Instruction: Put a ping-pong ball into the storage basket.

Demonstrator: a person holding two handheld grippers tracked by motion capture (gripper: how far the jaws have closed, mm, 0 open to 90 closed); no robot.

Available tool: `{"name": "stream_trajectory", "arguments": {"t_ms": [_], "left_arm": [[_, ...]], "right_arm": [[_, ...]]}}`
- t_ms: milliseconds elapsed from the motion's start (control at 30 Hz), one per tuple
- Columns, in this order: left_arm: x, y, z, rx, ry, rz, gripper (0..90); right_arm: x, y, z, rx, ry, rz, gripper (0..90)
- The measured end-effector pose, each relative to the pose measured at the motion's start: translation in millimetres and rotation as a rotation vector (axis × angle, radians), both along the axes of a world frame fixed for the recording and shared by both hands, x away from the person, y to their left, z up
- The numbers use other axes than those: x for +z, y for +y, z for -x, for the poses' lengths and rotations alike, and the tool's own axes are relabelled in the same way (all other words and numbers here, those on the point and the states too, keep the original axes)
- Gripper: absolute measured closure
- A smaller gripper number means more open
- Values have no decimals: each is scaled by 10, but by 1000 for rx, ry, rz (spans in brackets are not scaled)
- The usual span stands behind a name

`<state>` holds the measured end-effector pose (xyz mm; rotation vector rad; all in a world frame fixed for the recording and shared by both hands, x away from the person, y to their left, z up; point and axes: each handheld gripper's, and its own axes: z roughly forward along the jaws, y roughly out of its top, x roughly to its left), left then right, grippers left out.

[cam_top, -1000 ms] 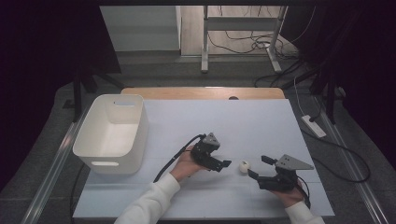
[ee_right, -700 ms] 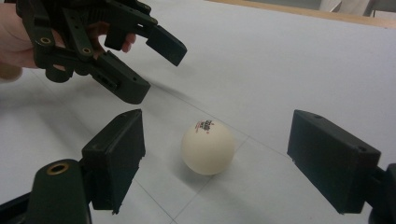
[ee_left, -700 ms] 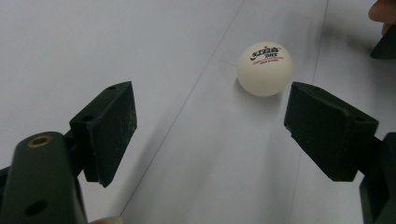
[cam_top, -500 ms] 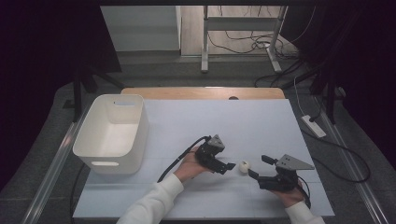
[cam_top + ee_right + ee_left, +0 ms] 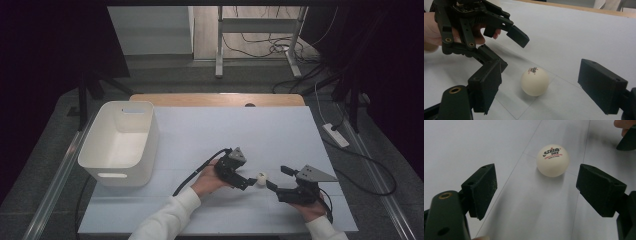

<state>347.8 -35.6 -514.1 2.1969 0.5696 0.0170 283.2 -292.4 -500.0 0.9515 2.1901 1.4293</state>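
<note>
Two grippers flank one ping-pong ball (image 5: 261,178) on white table (image 5: 240,135). Left gripper (image 5: 248,182) jaws spread wide, empty, ball straight ahead between them, just beyond tips. Right gripper (image 5: 278,180) likewise spread, empty, ball similarly close. Round ball, no long axis.

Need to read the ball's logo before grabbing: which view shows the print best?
The left gripper view: the ball faces it, red and black print sharp. The right gripper view shows the print small on top; in the high view it's a white speck.

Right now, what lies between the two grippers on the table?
A white ball lies between the left gripper and the right gripper, touched by neither; each gripper view shows it ahead of open fingers.
</note>
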Motion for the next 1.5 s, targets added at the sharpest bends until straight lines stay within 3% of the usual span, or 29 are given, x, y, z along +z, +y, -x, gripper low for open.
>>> {"name": "stream_trajectory", "arguments": {"t_ms": [367,933,1500], "left_arm": [[-22,-103,10,-21,3,-3,180],[-63,-289,-8,-50,-2,-42,181],[-138,-444,-37,-67,17,-47,212]], "right_arm": [[2,11,3,-1,0,-5,188],[9,11,6,0,-1,-6,188],[4,13,1,2,1,-2,188]]}}
